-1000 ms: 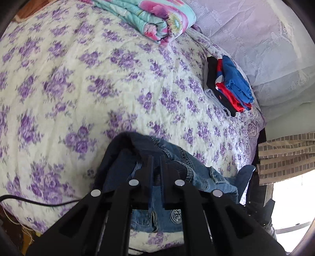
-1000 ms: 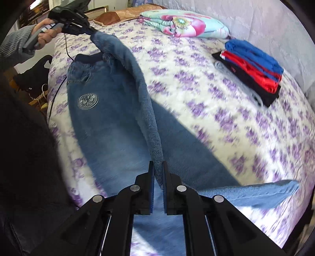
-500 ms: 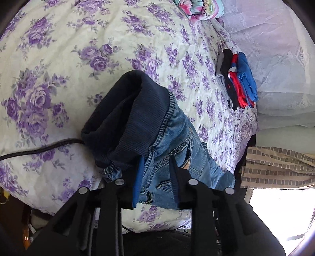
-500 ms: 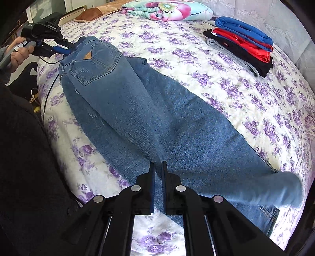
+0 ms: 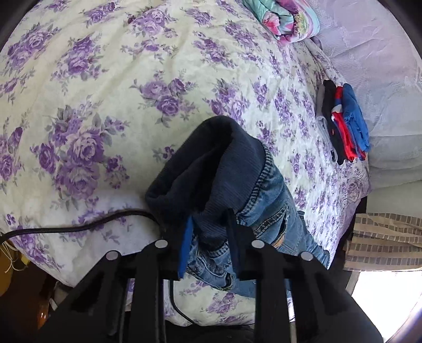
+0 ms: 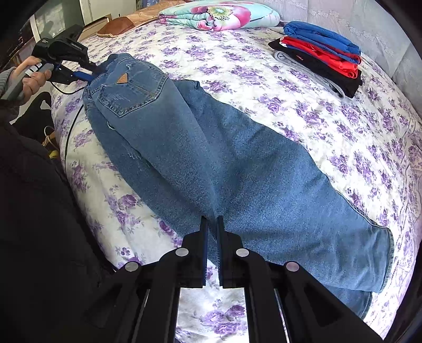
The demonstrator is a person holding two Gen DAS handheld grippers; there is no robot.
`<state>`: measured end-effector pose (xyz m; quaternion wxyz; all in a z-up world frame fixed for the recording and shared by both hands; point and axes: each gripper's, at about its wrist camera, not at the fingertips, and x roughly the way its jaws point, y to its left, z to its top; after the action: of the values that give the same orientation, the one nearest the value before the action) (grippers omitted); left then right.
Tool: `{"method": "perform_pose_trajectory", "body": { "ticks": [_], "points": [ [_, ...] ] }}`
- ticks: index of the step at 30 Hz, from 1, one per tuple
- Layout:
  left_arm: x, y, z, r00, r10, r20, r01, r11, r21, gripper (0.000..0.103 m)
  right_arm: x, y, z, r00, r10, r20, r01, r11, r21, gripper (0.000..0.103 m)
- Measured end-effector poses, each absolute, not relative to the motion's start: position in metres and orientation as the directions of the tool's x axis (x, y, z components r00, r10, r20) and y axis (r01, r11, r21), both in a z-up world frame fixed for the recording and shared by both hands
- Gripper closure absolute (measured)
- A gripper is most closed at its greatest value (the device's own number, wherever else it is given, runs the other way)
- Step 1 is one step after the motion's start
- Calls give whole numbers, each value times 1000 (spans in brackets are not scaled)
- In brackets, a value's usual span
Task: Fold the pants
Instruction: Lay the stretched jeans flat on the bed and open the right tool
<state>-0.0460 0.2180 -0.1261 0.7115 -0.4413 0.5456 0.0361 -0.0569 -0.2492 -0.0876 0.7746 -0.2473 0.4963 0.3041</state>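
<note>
1. Count: 1 pr of jeans (image 6: 211,158), 1 stack of folded clothes (image 6: 320,56) w/ blue on top, then red, black and grey below, 1 rolled floral blanket (image 6: 219,14), 1 brown cushion (image 6: 116,26), 1 black cable (image 5: 79,227), 2 grippers.
2. Jeans lie flat on the bed (image 6: 263,79), on its near side, back pocket up, legs laid one over the other.
3. Long axis in my right wrist view: runs diagonal, waistband at upper left, hems at lower right by the bed's edge.
4. Left gripper (image 5: 208,229): jaws have just been closing; they sit either side of the dark ribbed waistband (image 5: 224,163), denim bunched between them. Looks pinched. A hand (image 6: 33,79) holds this gripper at the waist end.
5. Right gripper (image 6: 211,227): jaws pressed nearly together, nipping a fold of denim about mid-leg at the near edge.
6. Clothes stack sits well apart from the jeans, on the bed's far side.
</note>
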Motion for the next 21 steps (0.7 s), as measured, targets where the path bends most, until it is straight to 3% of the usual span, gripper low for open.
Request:
{"method": "perform_pose_trajectory", "body": {
  "ticks": [8,13,20,21],
  "points": [
    [-56,236,-101,453,-407,-794,-504,617,-604,90,-72,-240,-88,261,257,-930,-748,663,-27,97],
    [-58,238,-123,368,-398,-840,-549,636,-542,84,-66,-241,-107,210,257,-943,-731,682,23,97],
    [-62,231,-48,545,-279,-791,-396,746,-536,84,-64,-245,-108,197,289,-937,-694,716,75,93],
    [-59,224,-39,561,-293,-774,-353,761,-544,78,-65,-246,-106,201,297,-933,-688,721,81,92]
  ]
}}
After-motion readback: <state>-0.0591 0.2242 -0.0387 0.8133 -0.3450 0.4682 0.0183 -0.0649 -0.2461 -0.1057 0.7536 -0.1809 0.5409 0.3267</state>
